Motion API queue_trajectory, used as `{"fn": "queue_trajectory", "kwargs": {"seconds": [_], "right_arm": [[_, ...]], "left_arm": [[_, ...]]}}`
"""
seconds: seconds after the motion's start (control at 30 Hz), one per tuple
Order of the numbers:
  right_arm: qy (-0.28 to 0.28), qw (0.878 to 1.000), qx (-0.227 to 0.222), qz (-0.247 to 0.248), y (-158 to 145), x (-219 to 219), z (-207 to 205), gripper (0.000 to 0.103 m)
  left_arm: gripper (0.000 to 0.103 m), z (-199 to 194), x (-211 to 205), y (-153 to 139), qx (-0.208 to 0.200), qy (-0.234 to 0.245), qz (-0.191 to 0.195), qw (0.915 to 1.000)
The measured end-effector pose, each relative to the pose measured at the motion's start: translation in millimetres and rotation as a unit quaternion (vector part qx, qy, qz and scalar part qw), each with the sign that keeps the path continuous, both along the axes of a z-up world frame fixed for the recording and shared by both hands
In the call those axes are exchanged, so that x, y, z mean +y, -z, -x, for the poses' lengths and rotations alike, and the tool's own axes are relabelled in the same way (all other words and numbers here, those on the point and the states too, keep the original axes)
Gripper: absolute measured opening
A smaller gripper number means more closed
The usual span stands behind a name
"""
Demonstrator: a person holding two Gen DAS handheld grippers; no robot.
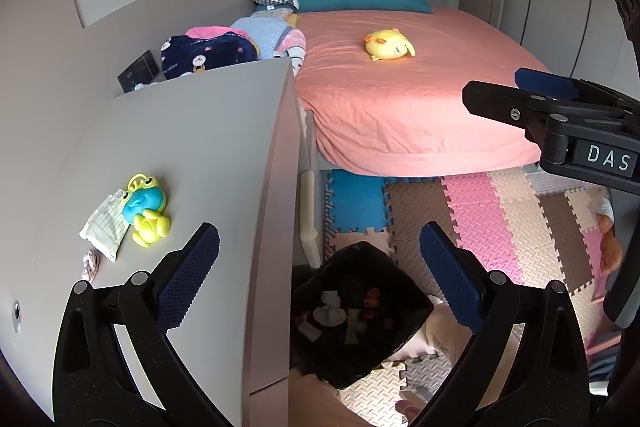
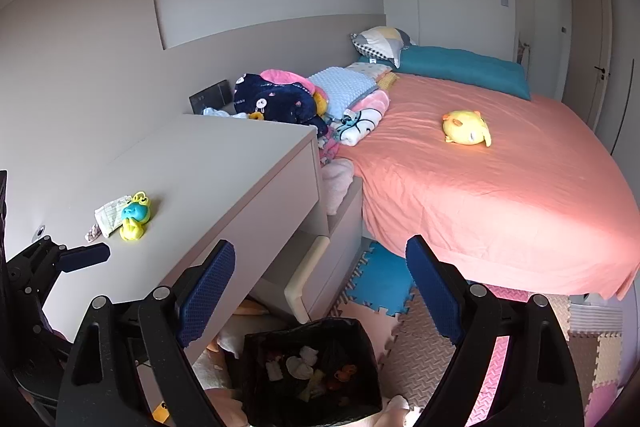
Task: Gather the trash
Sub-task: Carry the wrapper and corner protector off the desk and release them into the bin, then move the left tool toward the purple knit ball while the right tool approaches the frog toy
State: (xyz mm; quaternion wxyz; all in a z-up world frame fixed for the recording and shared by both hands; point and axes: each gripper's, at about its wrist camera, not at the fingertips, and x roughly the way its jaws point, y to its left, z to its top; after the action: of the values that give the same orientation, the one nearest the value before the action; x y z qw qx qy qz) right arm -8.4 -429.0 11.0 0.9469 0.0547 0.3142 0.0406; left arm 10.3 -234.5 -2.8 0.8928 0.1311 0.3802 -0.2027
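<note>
- My left claw point(image 1: 320, 275) is spread wide with nothing between its pads.
- My right claw point(image 2: 320, 291) gapes wide too, also empty.
- The black trash bag point(image 2: 312, 367) sits below both claws, scraps inside it.
- A crumpled paper point(image 1: 105, 225) lies on the desk point(image 1: 200, 147), ahead-left of my left claw, touching a frog toy point(image 1: 145, 211).

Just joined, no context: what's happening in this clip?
A person is collecting trash with a claw in each hand. Both claws, left and right, are open and empty above a black bin on the floor beside the desk; it already holds scraps. Crumpled paper and a small wad still lie on the desk next to a frog toy.
</note>
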Motion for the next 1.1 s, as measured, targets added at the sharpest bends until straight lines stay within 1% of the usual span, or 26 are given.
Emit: {"fn": "queue_trajectory", "kwargs": {"seconds": [0.43, 0.67, 1.1], "right_arm": [[-0.006, 1.0, 0.0, 0.003, 2.2, 11.2, -4.5, 0.087], [-0.024, 1.0, 0.004, 0.005, 3.5, 33.4, -15.7, 0.087], [-0.063, 0.998, 0.009, 0.003, 2.0, 82.2, -41.8, 0.087]], "left_arm": [[0.097, -4.5, 13.8, 0.1, 0.004, -0.011, 0.002, 0.9999], [0.097, -10.9, 34.8, -0.8, 0.008, -0.031, 0.008, 0.9995], [0.097, -22.4, 83.2, -1.1, 0.015, -0.074, 0.005, 0.9971]]}}
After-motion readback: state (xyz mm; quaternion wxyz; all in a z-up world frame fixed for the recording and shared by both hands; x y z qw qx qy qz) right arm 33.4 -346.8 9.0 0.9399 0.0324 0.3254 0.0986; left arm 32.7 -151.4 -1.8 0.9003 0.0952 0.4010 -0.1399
